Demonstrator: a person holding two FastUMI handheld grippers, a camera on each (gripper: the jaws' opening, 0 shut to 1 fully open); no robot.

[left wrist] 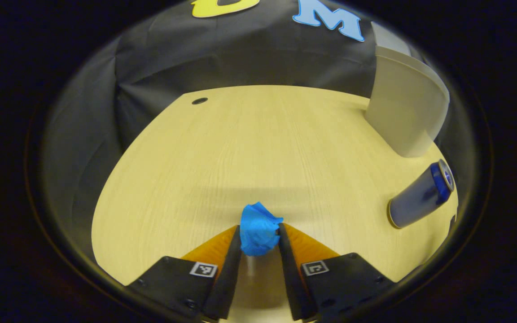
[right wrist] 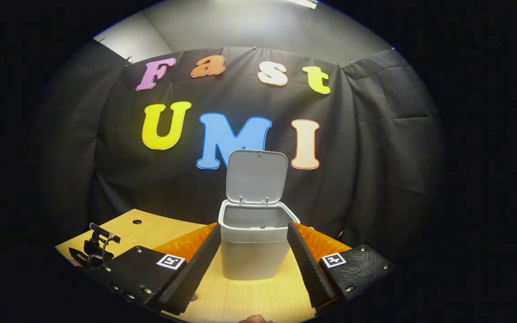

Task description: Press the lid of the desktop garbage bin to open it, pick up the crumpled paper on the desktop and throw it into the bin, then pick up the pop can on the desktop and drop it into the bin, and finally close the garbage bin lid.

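A crumpled blue paper sits between the fingertips of my left gripper, and both fingers press on its sides just over the wooden desk. A dark blue pop can stands at the right, apart from the paper. The grey garbage bin rises behind the can. In the right gripper view the bin stands straight ahead with its lid swung upright and its inside bare. My right gripper is open, its fingers spread on either side of the bin's front without touching it.
A round cable hole lies at the desk's far left corner. The black cloth wall closes the desk behind. The left gripper's body shows low at the left of the right gripper view. A fingertip peeks in at that view's bottom edge.
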